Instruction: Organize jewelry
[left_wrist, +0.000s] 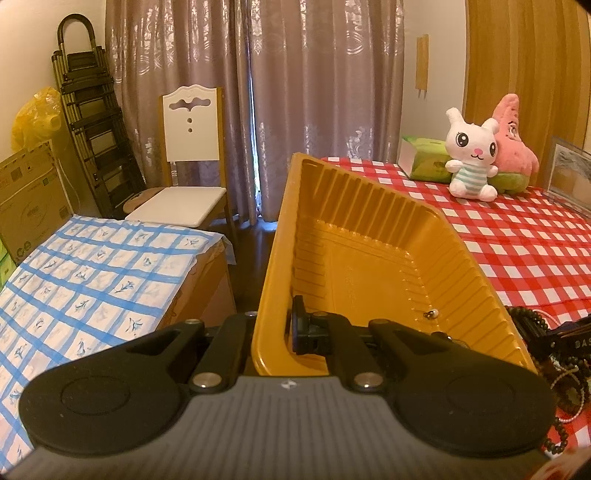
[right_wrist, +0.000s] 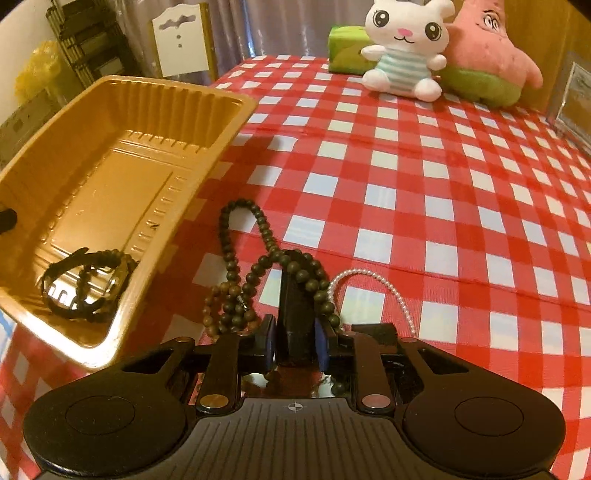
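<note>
The left gripper (left_wrist: 291, 332) is clamped on the near rim of a ribbed, golden-yellow rectangular plastic tray (left_wrist: 369, 229), holding it tilted at the left edge of the counter (left_wrist: 517, 240), which is covered in a red-and-white checked cloth. In the right wrist view, a black strap watch (right_wrist: 85, 284) ringed by a dark beaded bracelet lies in the tray's near corner. Just right of the tray, a long strand of dark wooden beads (right_wrist: 255, 266) lies in loops on the cloth, touching a thin white pearl strand (right_wrist: 384, 288). The right gripper (right_wrist: 295, 343) has a black upright block between its pads, with the dark beads draped over it; the jaws are narrow, and whether they press on it cannot be told. A white plush rabbit (right_wrist: 404, 48) and a pink plush starfish (right_wrist: 487, 48) sit at the counter's far side.
</note>
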